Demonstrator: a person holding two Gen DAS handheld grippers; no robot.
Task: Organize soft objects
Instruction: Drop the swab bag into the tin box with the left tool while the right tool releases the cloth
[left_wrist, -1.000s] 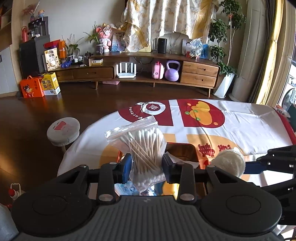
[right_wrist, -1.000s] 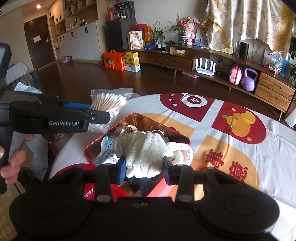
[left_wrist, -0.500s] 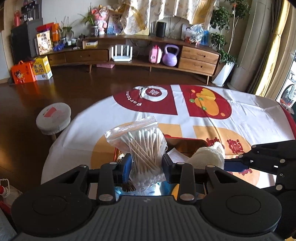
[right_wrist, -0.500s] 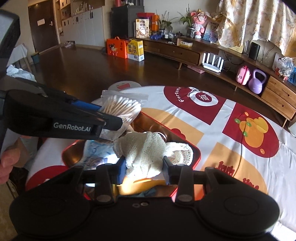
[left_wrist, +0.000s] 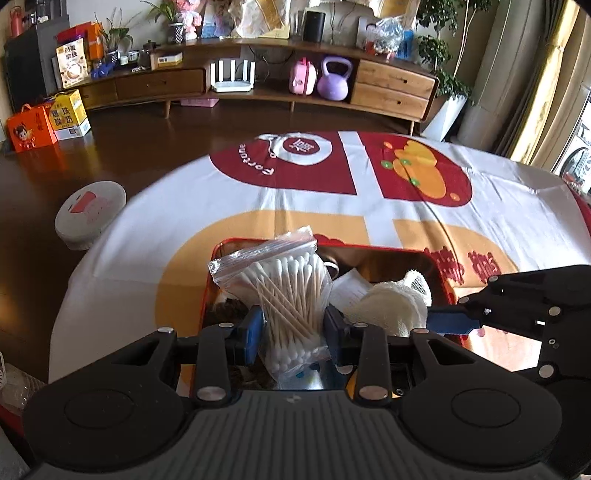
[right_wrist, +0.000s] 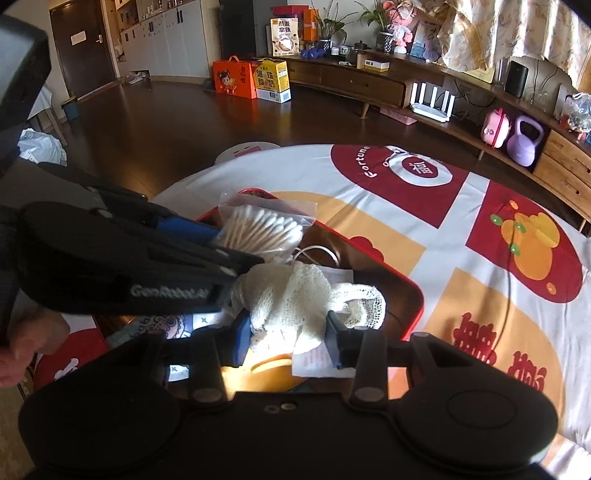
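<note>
**Two bundles held over the red tin**

While both hand-held grippers hung over the bench, each had something pinched between its blue pads. The left hand-held gripper (left_wrist: 293, 328) squeezed a clear zip bag of cotton swabs (left_wrist: 284, 291), the bag standing upright with its sealed edge on top. The right hand-held gripper (right_wrist: 286, 334) clamped a bundle of cream knitted cloth (right_wrist: 295, 295), a loose end trailing to the right. Both bundles sat just above an open red tin (right_wrist: 413, 291) with rounded corners, which already held papers, a white cable and other small items too jumbled to make out. From the right wrist view, the swab bag hovered over the far left part of the tin and the cloth over its middle; the two tools were close together, the left one's side nearly against the cloth.

A cloth cover (left_wrist: 184, 221) in white, red and orange, printed with a gourd and the word "Fortune", lay over the bench. Beyond it stretched a dark wooden floor (left_wrist: 147, 147) and a round grey stool (left_wrist: 90, 214) just beside the bench edge. Along the far wall ran a low wooden cabinet (left_wrist: 391, 85) carrying a white router (left_wrist: 232, 77), a purple kettlebell (left_wrist: 334, 79), a pink case, plants and boxes. Orange and yellow gift boxes (right_wrist: 251, 79) stood on the floor. Patterned curtains hung at the right.
</note>
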